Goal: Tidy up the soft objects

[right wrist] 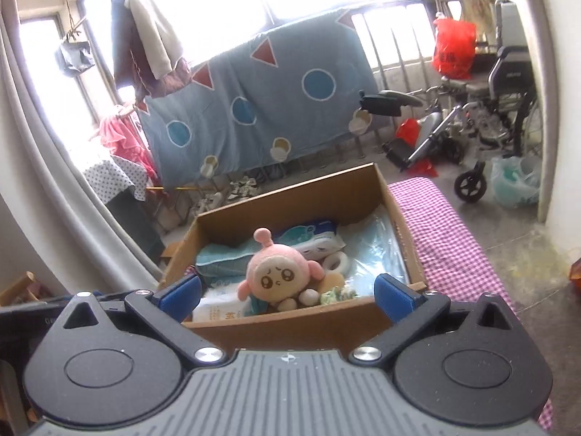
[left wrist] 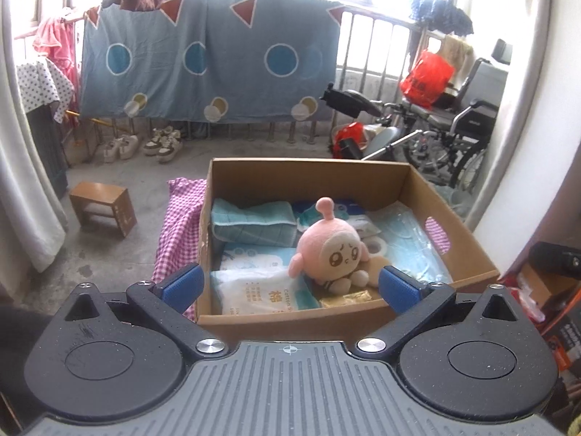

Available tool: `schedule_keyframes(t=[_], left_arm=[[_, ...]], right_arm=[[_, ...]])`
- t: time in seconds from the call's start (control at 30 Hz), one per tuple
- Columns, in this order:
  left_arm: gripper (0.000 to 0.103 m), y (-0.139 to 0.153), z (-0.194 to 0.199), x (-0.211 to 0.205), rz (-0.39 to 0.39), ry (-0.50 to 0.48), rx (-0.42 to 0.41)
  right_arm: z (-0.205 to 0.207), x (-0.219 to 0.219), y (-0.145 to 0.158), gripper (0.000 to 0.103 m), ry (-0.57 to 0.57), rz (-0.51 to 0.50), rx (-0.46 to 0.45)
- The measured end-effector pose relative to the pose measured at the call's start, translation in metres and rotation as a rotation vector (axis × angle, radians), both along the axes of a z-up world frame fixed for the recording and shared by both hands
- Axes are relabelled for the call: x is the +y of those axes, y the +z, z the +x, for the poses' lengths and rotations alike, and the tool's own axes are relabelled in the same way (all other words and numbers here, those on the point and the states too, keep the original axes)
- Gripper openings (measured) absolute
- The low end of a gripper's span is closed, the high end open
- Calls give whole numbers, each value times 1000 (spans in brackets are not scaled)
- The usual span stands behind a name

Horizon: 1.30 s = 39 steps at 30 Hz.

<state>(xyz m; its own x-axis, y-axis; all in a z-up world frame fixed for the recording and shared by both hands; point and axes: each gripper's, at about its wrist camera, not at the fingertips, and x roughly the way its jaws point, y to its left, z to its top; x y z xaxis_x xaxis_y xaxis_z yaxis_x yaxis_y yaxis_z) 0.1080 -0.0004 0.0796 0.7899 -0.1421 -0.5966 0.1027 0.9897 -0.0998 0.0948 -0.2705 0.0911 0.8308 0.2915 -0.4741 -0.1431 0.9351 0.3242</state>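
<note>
A pink plush toy (left wrist: 336, 245) (right wrist: 277, 272) sits upright in an open cardboard box (left wrist: 312, 174) (right wrist: 290, 196). Around it lie a folded teal towel (left wrist: 252, 221) (right wrist: 221, 259), white tissue packs (left wrist: 254, 289) (right wrist: 218, 307), a wipes pack (right wrist: 316, 238), a tape roll (right wrist: 337, 263) and clear-wrapped blue sheets (left wrist: 410, 239). My left gripper (left wrist: 288, 287) is open, hanging before the box's near wall with nothing between its blue pads. My right gripper (right wrist: 287, 292) is open too, wide and empty, above the near wall, tilted.
The box rests on a pink checked cloth (left wrist: 179, 225) (right wrist: 443, 239). A small wooden stool (left wrist: 103, 207) stands on the concrete floor at left. A wheelchair (left wrist: 450, 123) (right wrist: 483, 109), shoes (left wrist: 163, 141) and a hung blue blanket (left wrist: 207, 58) line the railing behind.
</note>
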Motion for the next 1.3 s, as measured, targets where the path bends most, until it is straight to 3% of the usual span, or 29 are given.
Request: schedule_keyframes(t=[0.1, 0.27, 0.37, 0.77, 1.3], left_arm=[[103, -10, 0, -12, 37, 49, 28], [103, -27, 9, -26, 58, 20, 100], [103, -33, 10, -33, 110, 53, 110], [102, -29, 15, -47, 169, 93, 96], [103, -27, 18, -46, 165, 98, 100]], right_arm=[[-2, 15, -8, 103, -60, -99, -11], [2, 31, -15, 103, -92, -213, -29], [8, 38, -19, 103, -92, -253, -23], [27, 57, -32, 103, -60, -323, 40], [34, 54, -30, 103, -74, -322, 70]])
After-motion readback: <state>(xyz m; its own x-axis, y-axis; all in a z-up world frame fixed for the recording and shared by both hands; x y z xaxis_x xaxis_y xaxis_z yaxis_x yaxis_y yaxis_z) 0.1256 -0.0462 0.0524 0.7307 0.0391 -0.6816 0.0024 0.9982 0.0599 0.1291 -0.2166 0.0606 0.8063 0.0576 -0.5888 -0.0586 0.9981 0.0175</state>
